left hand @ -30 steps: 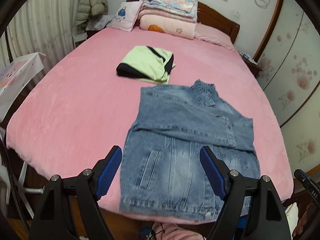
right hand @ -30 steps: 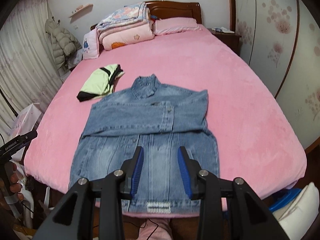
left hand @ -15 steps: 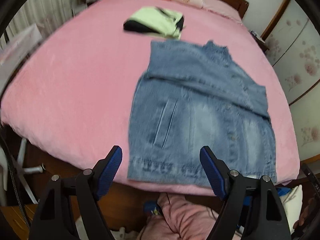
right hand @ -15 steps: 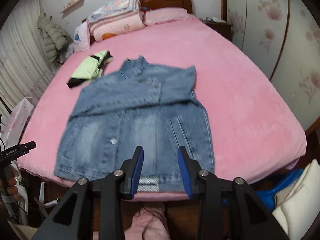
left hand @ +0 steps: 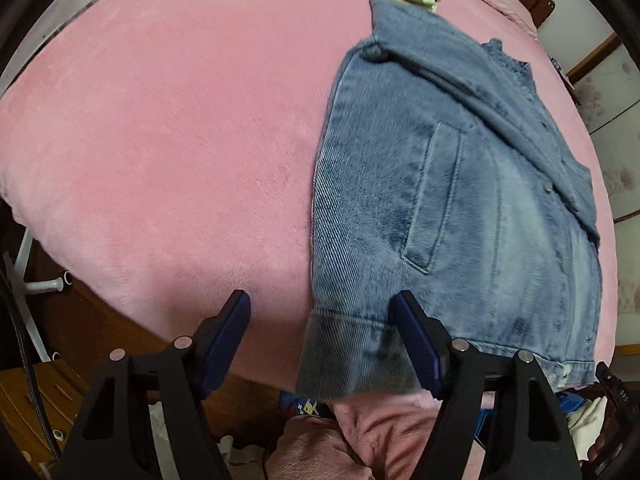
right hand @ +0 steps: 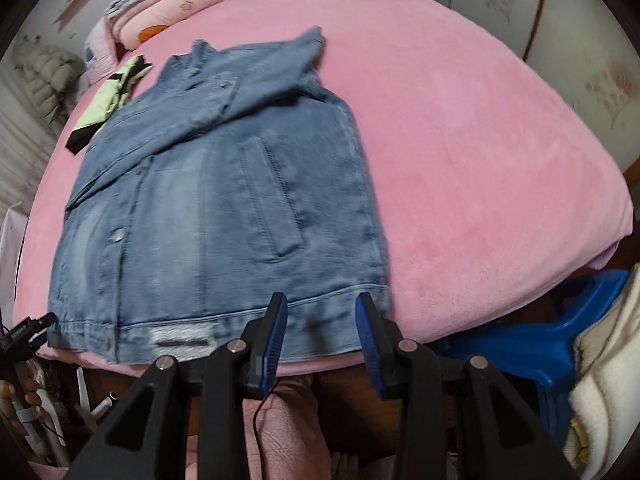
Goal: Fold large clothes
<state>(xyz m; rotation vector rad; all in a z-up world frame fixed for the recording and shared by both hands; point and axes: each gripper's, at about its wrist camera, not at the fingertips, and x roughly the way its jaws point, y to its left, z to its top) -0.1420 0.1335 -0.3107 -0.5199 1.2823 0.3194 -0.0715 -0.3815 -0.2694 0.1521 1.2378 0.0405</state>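
A blue denim jacket (left hand: 440, 200) lies flat on the pink bed (left hand: 160, 140), sleeves folded across its chest, collar at the far end. My left gripper (left hand: 320, 336) hangs just over the jacket's near left hem corner. Its jaws are closing; the corner sits between them, and the pads stand clear of the cloth. In the right wrist view the jacket (right hand: 224, 200) fills the middle. There my right gripper (right hand: 322, 332) stands open over the near right stretch of the hem, at the bed's (right hand: 480, 140) edge, gripping nothing.
A folded green and black garment (right hand: 108, 100) lies beyond the jacket's far left shoulder. Stacked quilts (right hand: 168, 4) sit at the headboard. A blue plastic stool (right hand: 540, 344) stands off the bed's near right corner. A person's pink-clad legs (left hand: 360, 432) are below the grippers.
Both grippers have dropped and tilted down toward the near hem, so the jacket looms much larger. The left jaws have narrowed a little; the right jaws keep the same gap.
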